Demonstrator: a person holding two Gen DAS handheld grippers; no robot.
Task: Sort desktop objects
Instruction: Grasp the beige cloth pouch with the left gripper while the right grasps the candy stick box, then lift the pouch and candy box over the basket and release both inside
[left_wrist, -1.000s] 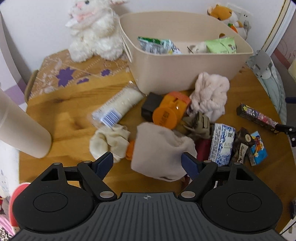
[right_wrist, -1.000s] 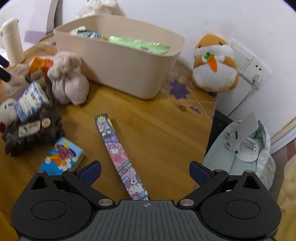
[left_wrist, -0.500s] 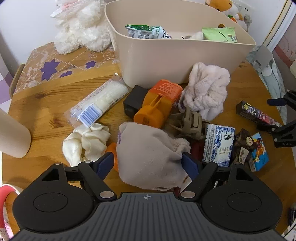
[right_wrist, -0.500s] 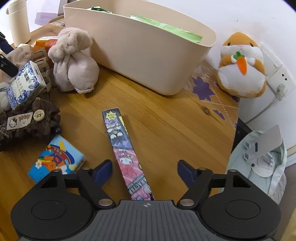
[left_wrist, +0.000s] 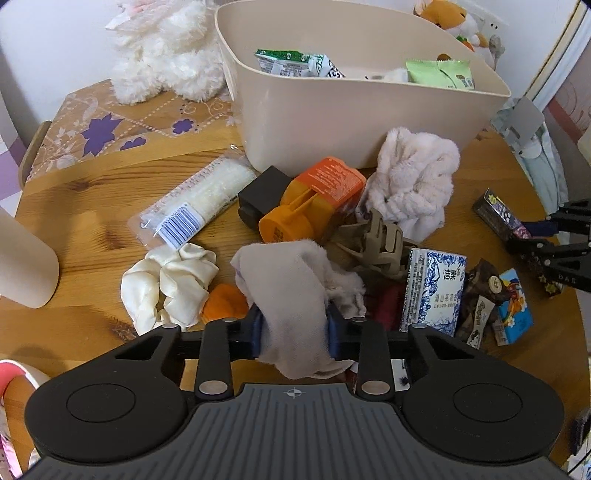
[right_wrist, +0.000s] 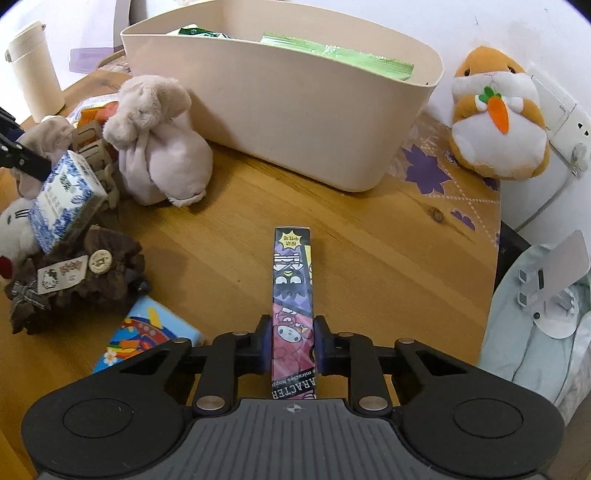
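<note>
Cloth (left_wrist: 291, 295), grey-beige and soft, is pinched between the pads of the left hand-held gripper (left_wrist: 293, 334), whose jaws have just been closing on it, at the near edge of the tabletop (left_wrist: 92, 229). The right hand-held gripper (right_wrist: 293, 343) has also just closed, and clamps the long cartoon box (right_wrist: 293, 280) near the tabletop's right edge. Only the left view shows the snack packets inside the beige bin (left_wrist: 332, 125); only the right view shows the hamster plush (right_wrist: 498, 114) whole, at the far right corner.
</note>
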